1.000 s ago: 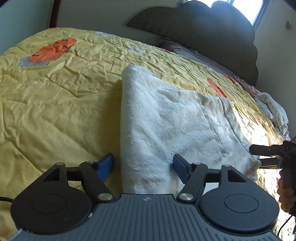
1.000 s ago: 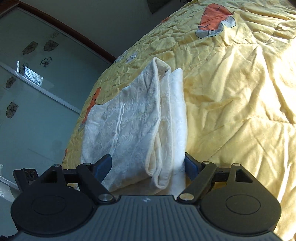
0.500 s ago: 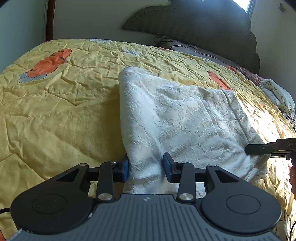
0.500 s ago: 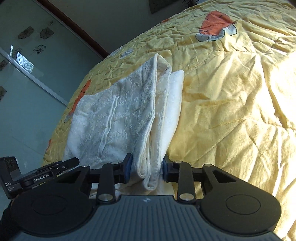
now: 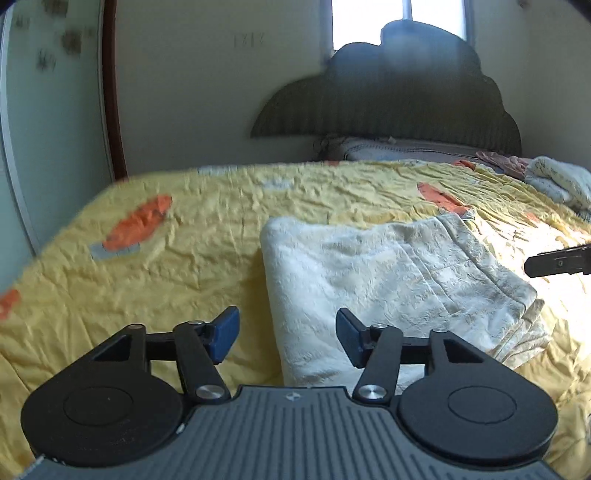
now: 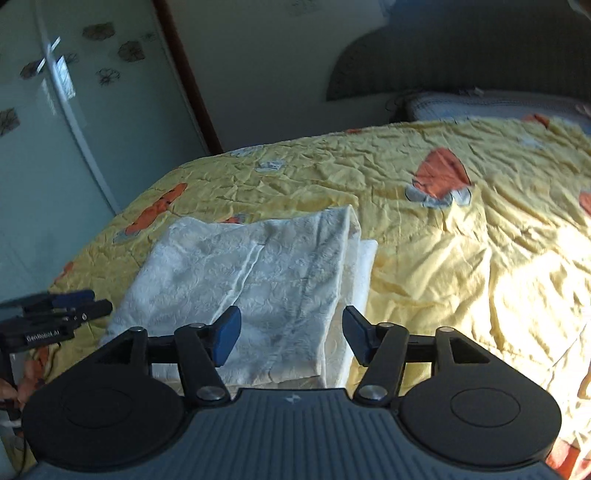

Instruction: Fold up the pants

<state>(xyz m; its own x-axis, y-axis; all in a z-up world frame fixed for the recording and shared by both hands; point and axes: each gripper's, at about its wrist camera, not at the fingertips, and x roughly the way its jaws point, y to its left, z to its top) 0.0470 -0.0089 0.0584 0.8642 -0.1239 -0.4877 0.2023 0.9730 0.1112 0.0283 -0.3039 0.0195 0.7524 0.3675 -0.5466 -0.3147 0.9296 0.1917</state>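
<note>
White folded pants on yellow quilt, ahead of both wide-spread hand-held grippers, left hand-held gripper, right hand-held gripper

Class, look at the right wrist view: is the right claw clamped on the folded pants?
No, the right claw is open, and the pants lie loose.

Bed wearing a crinkled yellow quilt with orange prints. Dark scalloped headboard leaning on a pale wall, window glowing above it. Frosted flower-patterned glass door standing left, sunlight hitting the quilt's right side.
</note>
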